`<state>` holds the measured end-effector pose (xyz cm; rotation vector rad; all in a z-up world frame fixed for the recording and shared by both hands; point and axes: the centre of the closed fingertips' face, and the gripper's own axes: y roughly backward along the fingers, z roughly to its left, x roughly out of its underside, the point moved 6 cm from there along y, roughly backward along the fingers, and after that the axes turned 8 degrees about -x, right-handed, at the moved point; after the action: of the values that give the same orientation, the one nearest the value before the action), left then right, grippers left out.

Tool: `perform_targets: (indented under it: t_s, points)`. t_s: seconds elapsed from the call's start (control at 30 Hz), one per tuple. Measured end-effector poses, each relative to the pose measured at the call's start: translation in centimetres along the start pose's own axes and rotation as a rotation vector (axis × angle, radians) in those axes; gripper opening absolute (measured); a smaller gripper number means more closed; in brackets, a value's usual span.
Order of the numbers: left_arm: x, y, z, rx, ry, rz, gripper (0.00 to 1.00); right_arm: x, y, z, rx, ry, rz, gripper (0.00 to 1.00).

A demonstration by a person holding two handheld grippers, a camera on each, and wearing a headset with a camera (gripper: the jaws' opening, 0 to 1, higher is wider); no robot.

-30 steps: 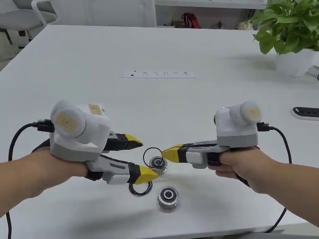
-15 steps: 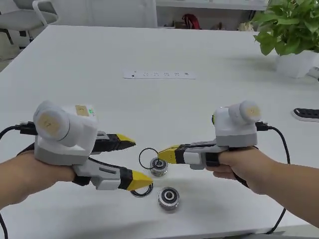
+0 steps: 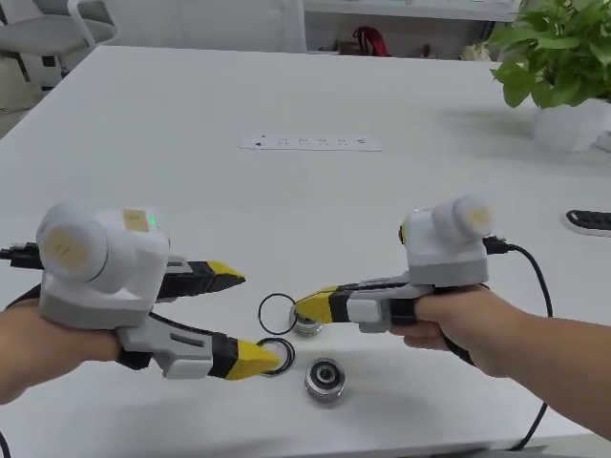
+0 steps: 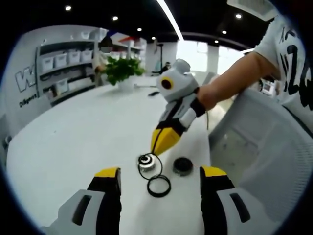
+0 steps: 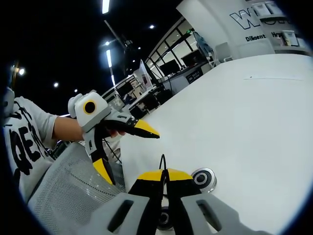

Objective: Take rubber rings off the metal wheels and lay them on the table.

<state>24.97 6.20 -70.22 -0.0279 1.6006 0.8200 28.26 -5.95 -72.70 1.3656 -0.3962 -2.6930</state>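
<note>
Right gripper has its jaws pressed together on a thin black rubber ring, which stands up at its tip. A small silver metal wheel sits right under that tip. Left gripper is spread wide and empty, with a second black rubber ring lying flat by its lower jaw. I'd say the ring's off, so next up is lowering it onto the white table and letting go.

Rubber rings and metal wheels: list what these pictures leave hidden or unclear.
- Head view: the right gripper, shut on a thin ring, covers most of the far wheel; whether it wears a ring cannot be told.
- Head view: the left gripper overlaps part of the loose ring.
- Right gripper view: own jaws hide most of the lower wheel.
</note>
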Motion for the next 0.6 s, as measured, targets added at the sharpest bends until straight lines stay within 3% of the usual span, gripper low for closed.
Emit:
perform_targets:
  t_s: [0.6]
  points:
    - [0.9,0.5,0.1,-0.012,0.022,0.012,0.67,1.4,-0.5,-0.7,-0.020,-0.030,0.060,0.00]
